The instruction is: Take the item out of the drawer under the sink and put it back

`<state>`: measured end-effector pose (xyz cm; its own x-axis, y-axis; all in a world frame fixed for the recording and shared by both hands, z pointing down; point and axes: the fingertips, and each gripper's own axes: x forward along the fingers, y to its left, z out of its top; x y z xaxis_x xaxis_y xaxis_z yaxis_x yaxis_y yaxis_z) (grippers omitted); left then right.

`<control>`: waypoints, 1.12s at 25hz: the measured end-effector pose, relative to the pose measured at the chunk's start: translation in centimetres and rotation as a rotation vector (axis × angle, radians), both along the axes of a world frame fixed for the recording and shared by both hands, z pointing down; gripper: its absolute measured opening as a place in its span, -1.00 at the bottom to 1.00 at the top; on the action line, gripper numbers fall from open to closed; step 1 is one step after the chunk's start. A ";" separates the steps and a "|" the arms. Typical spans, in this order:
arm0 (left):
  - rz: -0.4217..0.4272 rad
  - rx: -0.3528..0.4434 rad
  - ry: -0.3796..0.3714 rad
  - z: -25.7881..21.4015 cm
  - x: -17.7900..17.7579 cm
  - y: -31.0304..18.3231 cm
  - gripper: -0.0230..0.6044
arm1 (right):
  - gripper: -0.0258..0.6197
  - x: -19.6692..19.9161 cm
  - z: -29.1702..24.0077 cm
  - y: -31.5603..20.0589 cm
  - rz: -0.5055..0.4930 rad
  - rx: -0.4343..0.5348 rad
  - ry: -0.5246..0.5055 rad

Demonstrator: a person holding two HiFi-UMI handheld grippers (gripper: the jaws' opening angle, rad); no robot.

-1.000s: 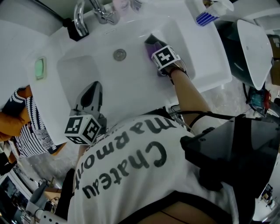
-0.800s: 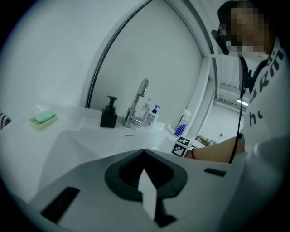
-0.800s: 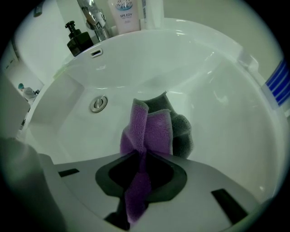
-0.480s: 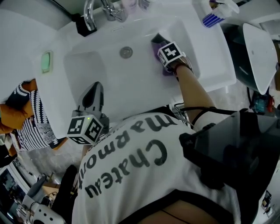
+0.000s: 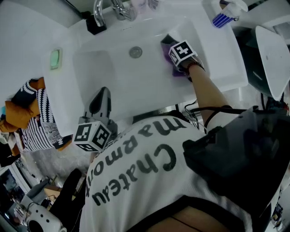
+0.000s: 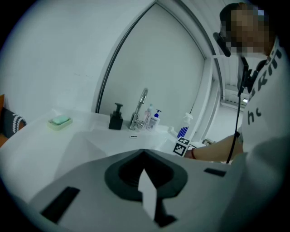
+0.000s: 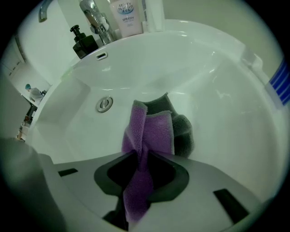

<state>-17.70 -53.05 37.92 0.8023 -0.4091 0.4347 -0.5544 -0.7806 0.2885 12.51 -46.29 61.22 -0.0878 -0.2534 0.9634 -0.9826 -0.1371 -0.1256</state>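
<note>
A purple cloth (image 7: pixel 154 129) with a grey edge lies bunched on the right side of the white sink basin (image 5: pixel 131 86). One fold of it runs up between the jaws of my right gripper (image 7: pixel 140 172). Those jaws are opening but still pinch the fold. From the head view the right gripper (image 5: pixel 170 41) is low in the basin, with the cloth (image 5: pixel 177 70) showing beside its marker cube. My left gripper (image 5: pixel 100 99) hovers over the sink's front left rim, shut and empty. No drawer is in view.
A chrome faucet (image 5: pixel 100 11) and a black soap dispenser (image 6: pixel 115 118) stand behind the basin, with bottles (image 7: pixel 127 18) beside them. The drain (image 5: pixel 135 52) sits mid-basin. A green soap bar (image 5: pixel 55 58) lies at the left and a spray bottle (image 5: pixel 224 16) at the right. Striped fabric (image 5: pixel 36 120) hangs at the left.
Both grippers keep their places relative to the sink, the right one still holding the cloth. Only the head view has drifted a little.
</note>
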 end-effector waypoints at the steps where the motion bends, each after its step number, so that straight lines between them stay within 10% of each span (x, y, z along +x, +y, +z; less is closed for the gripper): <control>1: -0.008 0.007 -0.002 -0.2 -0.3 0.2 -0.90 | -0.63 0.0 -0.2 0.1 0.000 0.004 -0.005; 18: -0.110 0.065 -0.019 -1.0 -1.8 7.9 -0.90 | -0.41 -0.6 -5.4 3.5 -0.092 0.128 -0.070; 28: -0.075 0.097 0.041 -1.9 -2.2 11.5 -0.90 | -0.63 -0.4 -13.5 5.9 0.019 0.398 0.029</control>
<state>-19.86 -41.50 35.99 0.7840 -0.5074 0.3576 -0.6017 -0.7627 0.2370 12.15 -40.37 47.71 -0.0542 -0.6091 0.7913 -0.9842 -0.1012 -0.1453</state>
